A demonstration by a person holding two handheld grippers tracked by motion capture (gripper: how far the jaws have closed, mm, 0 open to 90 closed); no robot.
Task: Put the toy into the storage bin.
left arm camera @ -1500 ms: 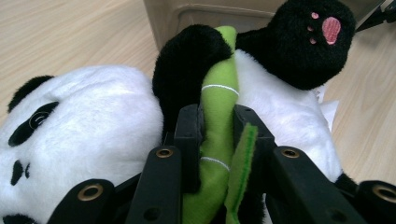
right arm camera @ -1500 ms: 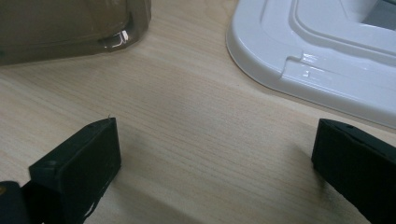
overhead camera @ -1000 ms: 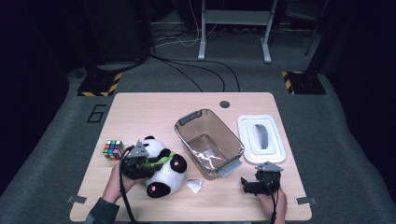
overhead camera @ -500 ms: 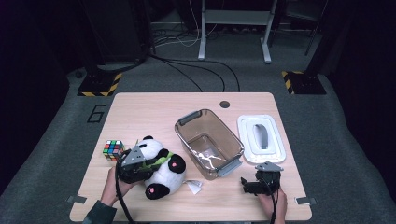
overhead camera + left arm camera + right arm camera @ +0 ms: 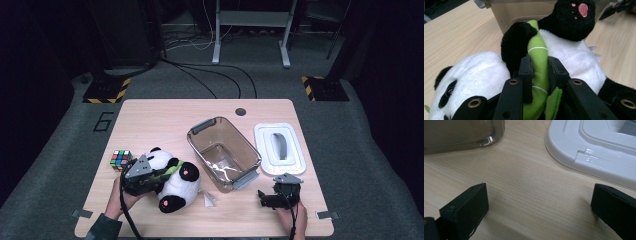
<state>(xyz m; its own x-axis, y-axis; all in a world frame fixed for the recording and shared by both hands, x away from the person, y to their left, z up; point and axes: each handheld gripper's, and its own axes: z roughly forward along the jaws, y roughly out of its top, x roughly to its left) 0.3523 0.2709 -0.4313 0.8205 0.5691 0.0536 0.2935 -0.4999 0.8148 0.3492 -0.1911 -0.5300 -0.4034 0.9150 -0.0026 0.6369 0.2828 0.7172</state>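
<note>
- The wooden table [image 5: 150,115] is the biggest thing here, and all my stuff sits on it.
- The clear plastic bin [image 5: 223,152] stands open in the middle. Its white lid [image 5: 279,148] lies flat just to the right of it.
- The toy panda [image 5: 176,180] lies on the table near my left side, just left of the bin. A little Rubik's cube [image 5: 120,159] sits near it, on its left.
- The panda looks soft and light. I think it will squish and flop when I lift it, and it will not break.
- My left gripper [image 5: 540,72] has just been closing, and now it is clamped on the green bamboo stick [image 5: 538,60] that the panda hugs. The stick sits right between the jaws and looks pinched.
- I think the stick is a good place to hold, because it is thin and the fur will not slip much. But the panda may swing under it.
- My right gripper [image 5: 536,207] rests low over the bare table near the lid. Its jaws are wide apart and hold nothing.
- A small white bit [image 5: 209,199] lies by the panda's foot. I cannot tell what it is.
- Something shiny lies in the bottom of the bin, and I cannot make it out.
- The panda's face is cut off at the edge of the left gripper view.
</note>
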